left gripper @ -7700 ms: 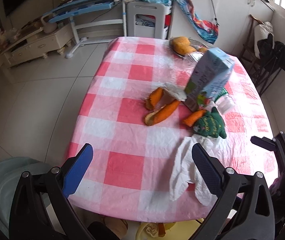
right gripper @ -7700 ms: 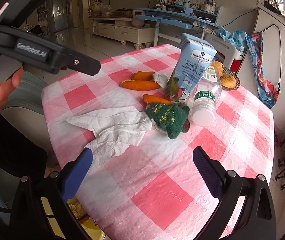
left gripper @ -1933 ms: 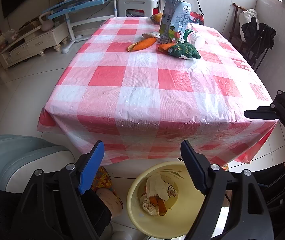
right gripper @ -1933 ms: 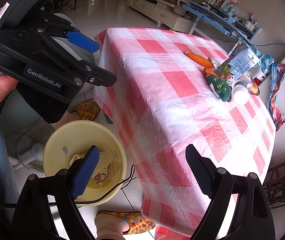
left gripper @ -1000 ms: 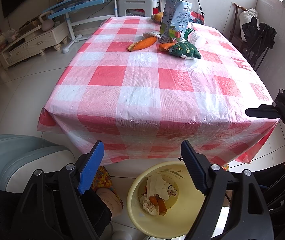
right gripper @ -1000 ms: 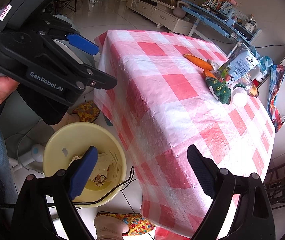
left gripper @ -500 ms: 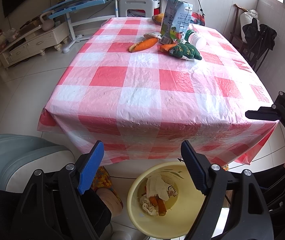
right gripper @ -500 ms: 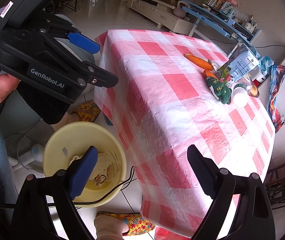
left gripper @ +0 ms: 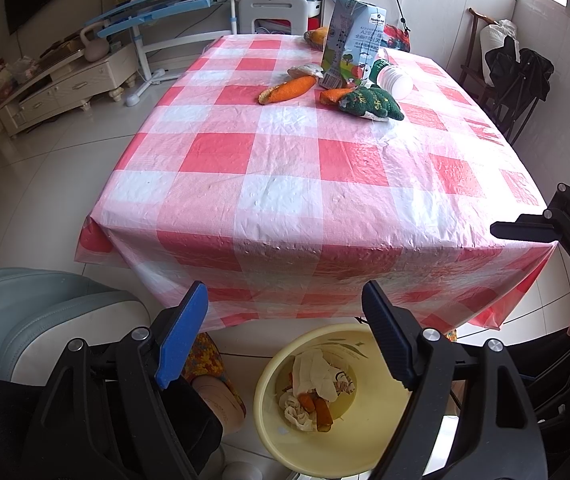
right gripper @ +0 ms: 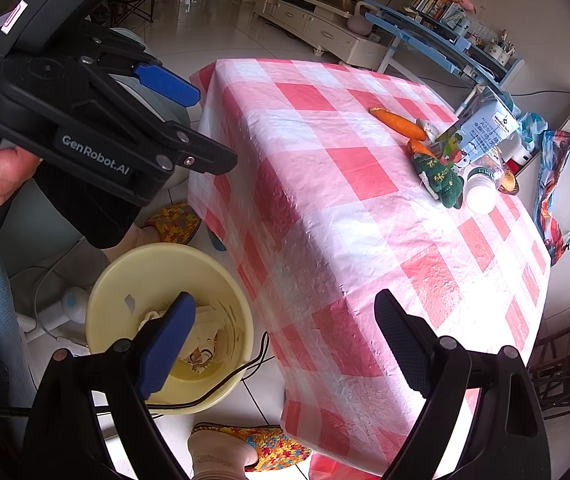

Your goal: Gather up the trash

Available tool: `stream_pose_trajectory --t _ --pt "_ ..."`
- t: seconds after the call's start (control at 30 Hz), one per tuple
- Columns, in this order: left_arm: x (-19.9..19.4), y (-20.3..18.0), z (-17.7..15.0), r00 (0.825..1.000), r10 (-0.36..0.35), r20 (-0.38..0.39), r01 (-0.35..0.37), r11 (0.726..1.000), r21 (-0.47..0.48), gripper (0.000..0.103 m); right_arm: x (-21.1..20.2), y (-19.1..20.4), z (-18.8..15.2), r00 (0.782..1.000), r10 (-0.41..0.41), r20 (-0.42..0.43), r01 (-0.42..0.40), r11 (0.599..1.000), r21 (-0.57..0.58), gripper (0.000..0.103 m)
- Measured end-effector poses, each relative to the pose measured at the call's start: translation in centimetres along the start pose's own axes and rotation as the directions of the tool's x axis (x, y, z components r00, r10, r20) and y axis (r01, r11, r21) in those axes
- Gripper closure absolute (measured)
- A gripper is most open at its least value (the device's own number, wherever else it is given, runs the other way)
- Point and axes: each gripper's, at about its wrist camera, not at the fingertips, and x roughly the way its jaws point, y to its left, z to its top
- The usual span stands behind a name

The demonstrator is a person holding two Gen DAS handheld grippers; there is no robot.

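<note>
A yellow bin (left gripper: 269,412) stands on the floor below the table's near edge, holding white tissue (left gripper: 317,368) and orange peel; it also shows in the right wrist view (right gripper: 117,284). My left gripper (left gripper: 285,312) is open and empty above the bin. My right gripper (right gripper: 285,320) is open and empty beside the bin, at the table corner. On the far part of the checked table (left gripper: 285,184) lie an orange peel (left gripper: 289,89), a second peel piece (left gripper: 333,95), a milk carton (left gripper: 351,42), a green knitted toy (left gripper: 371,102) and a tipped plastic bottle (left gripper: 393,78).
A grey-blue chair (left gripper: 37,304) is at the left of the bin. Feet in patterned slippers (right gripper: 245,452) rest on the floor near the bin. A dish of fruit (left gripper: 315,36) sits behind the carton. A dark chair with clothes (left gripper: 517,76) stands at the right.
Since 7.7 s ago the white tissue and one peel left the table and both grippers drew back to the bin. Over the last second, almost nothing moved.
</note>
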Motion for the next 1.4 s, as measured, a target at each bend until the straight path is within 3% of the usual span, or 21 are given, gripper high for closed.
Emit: stream_pose_trajectory --t 1.4 --pt "0.05 0.45 0.49 1.000 -0.015 0.000 0.015 1.000 -0.018 0.027 -0.17 -0.40 0.07 1.000 -0.014 0.011 0.014 1.000 0.008 0.016"
